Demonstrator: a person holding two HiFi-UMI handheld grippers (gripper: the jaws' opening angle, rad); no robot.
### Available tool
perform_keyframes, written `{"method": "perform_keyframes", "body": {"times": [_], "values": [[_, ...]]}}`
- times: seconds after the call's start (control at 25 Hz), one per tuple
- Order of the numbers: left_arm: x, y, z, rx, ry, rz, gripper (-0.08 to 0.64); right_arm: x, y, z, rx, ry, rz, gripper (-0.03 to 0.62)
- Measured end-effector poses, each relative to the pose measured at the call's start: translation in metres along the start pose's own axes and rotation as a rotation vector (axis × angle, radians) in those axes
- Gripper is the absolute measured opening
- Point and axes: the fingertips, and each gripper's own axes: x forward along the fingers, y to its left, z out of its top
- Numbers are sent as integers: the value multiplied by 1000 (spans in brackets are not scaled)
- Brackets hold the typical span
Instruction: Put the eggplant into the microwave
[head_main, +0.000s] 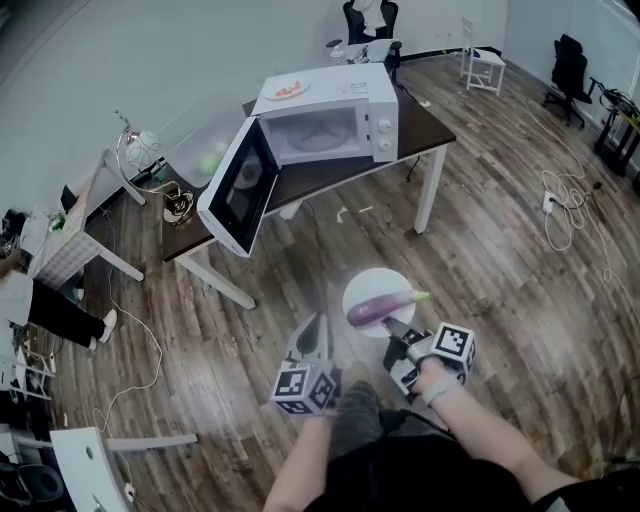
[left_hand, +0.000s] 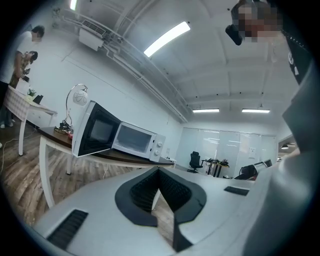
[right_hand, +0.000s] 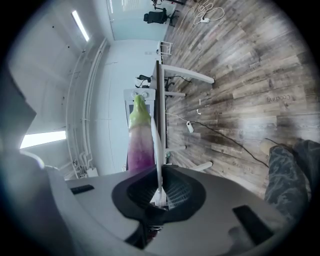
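Two tongs up front, each with one cube of black-and-white square markers. The left tongs (head_main: 316, 328) are pressed together with nothing in them. The right tongs (head_main: 393, 328) are clamped on the near rim of one white plate (head_main: 362, 290). There's our one eggplant (head_main: 378, 309), purple with a green stem end, lying across that plate, carried above the wood floor (head_main: 480, 260) and well short of the table (head_main: 425, 128). Further out, one white microwave (head_main: 340, 110) sits toward the tabletop's right end, its door (head_main: 240, 190) swung wide past the front edge. A second plate (head_main: 286, 89) rests on the microwave's top. At the back, two black office chairs (head_main: 371, 18) (head_main: 570, 62).
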Motion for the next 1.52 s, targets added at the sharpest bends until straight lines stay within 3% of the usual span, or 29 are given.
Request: {"method": "perform_keyframes", "body": {"times": [0.92,1.52], "values": [[139,89,51,10,4,-63,0,143,48,62,-16,-40,30,17],[165,124,51,-25,19,-85,0,187,55,72,-14,-61,22,17]]}}
